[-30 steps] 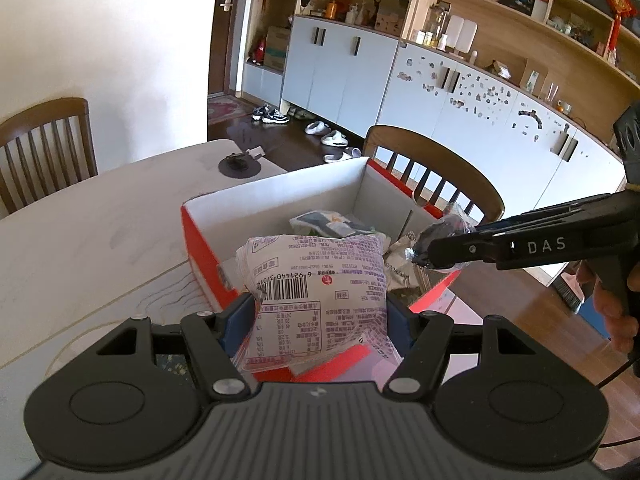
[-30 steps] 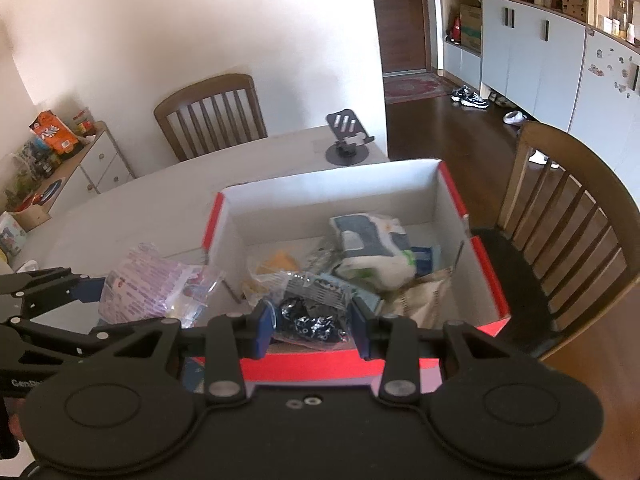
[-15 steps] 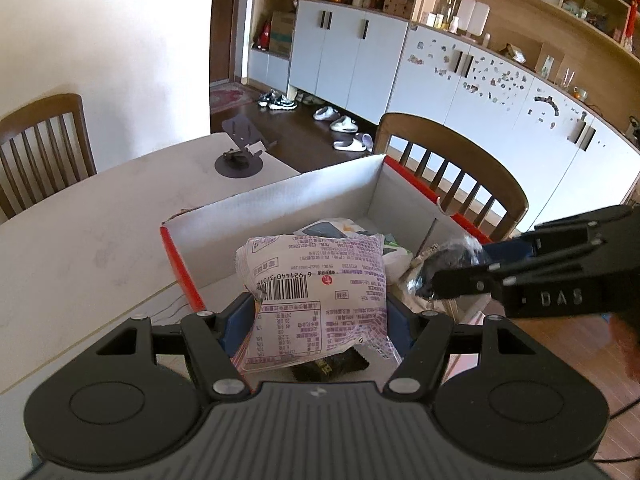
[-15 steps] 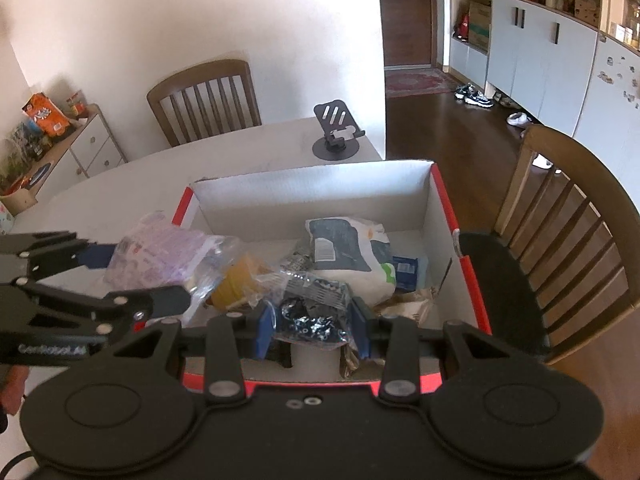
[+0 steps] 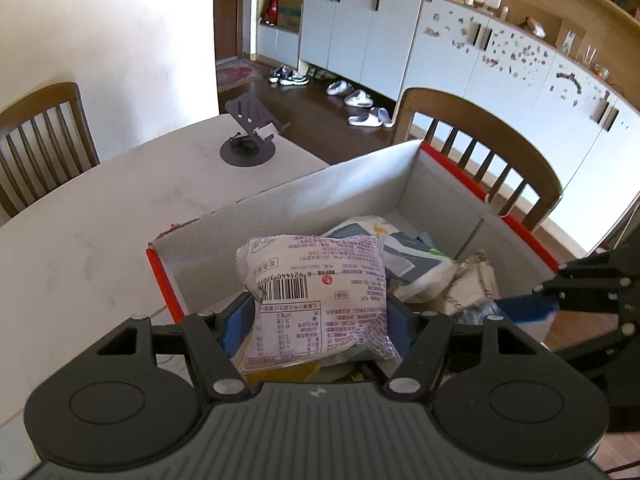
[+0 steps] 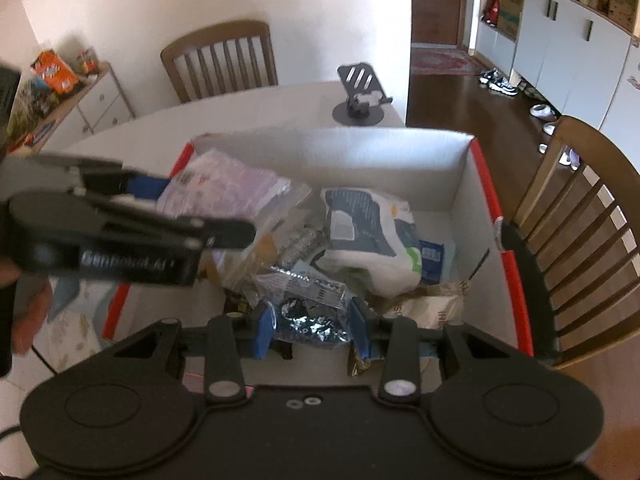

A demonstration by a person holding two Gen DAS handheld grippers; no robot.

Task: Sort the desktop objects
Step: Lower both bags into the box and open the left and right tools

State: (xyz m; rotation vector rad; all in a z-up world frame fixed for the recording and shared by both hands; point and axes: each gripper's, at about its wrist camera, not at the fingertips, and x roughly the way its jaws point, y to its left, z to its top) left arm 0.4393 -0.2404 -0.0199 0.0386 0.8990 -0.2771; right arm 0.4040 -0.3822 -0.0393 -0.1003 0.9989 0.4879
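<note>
Your left hand-held gripper [image 5: 316,320] is clamped on a pale purple-and-white snack packet [image 5: 316,300], its blue pads pressing both side edges at roughly half opening. The packet shows its back panel: a barcode reading 6 921440 and further digits, a small red round mark above it, and a printed table in Chinese that is too small for you to read. The print appears upside down in the left wrist view. The packet's long axis runs away from the gripper body, its far end pointing into the red-edged cardboard box [image 5: 160,276]. It hangs above the box's near left corner, puffed and crinkled. In the right wrist view the left gripper's side carries white lettering, blurred, beginning "Gen".

Inside the box, right of the purple packet, lies a white pouch with dark blue panels [image 6: 368,240], tilted, its writing illegible. Beside it, towards the right wall of the box, is a small blue packet [image 6: 430,256].

Your right hand-held gripper [image 6: 310,326] is closed, narrower than the left, on a clear crinkled bag of dark shiny contents [image 6: 308,312], held over the near edge of the box. The bag's top strip bears dark print you cannot make out. The bag points into the box.

Beyond the box's far wall, a black phone stand [image 6: 360,96] sits on the table [image 5: 80,240].
</note>
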